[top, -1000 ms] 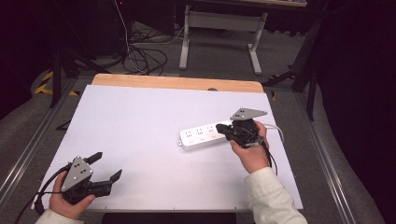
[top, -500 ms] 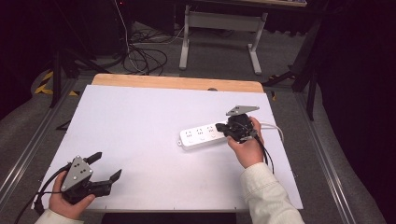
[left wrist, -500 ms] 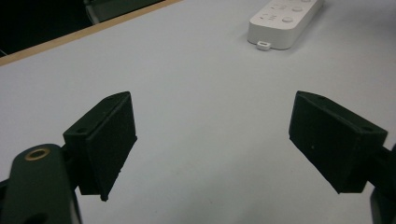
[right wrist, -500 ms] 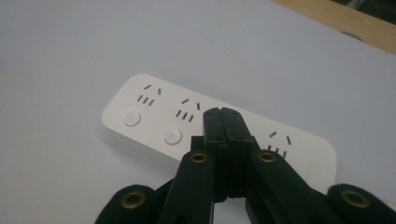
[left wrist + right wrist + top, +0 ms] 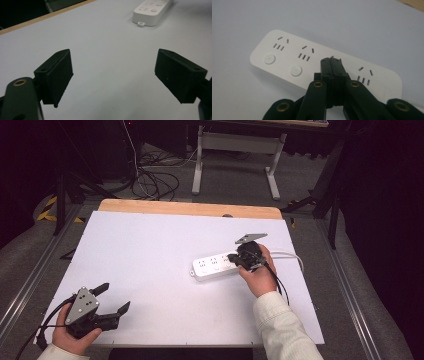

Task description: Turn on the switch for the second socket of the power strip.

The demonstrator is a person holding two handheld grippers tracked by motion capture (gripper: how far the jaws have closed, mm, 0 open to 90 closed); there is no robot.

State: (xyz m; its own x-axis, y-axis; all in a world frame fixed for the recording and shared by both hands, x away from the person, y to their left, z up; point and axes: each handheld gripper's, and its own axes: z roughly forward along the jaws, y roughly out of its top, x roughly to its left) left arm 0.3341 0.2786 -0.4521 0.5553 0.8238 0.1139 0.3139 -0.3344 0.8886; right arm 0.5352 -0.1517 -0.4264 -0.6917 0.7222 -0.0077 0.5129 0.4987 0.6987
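Observation:
A white power strip (image 5: 215,267) lies on the white table right of centre, its cord (image 5: 292,256) leading off to the right. My right gripper (image 5: 235,258) is shut with nothing between its jaws, and its tips hover over or press the strip's third socket section. In the right gripper view the closed tips (image 5: 332,61) cover a spot beside the round buttons of the power strip (image 5: 287,53); contact is unclear. My left gripper (image 5: 112,299) rests open at the near left corner. In the left gripper view the power strip (image 5: 152,10) lies far ahead of the open left gripper (image 5: 113,75).
The white table (image 5: 150,245) has a wooden strip (image 5: 190,209) along its far edge. Cables and a desk frame (image 5: 235,150) stand on the floor beyond. A metal rail (image 5: 30,280) runs along the left side.
The right gripper has shifted slightly forward and left over the power strip. The left gripper has stayed where it was.

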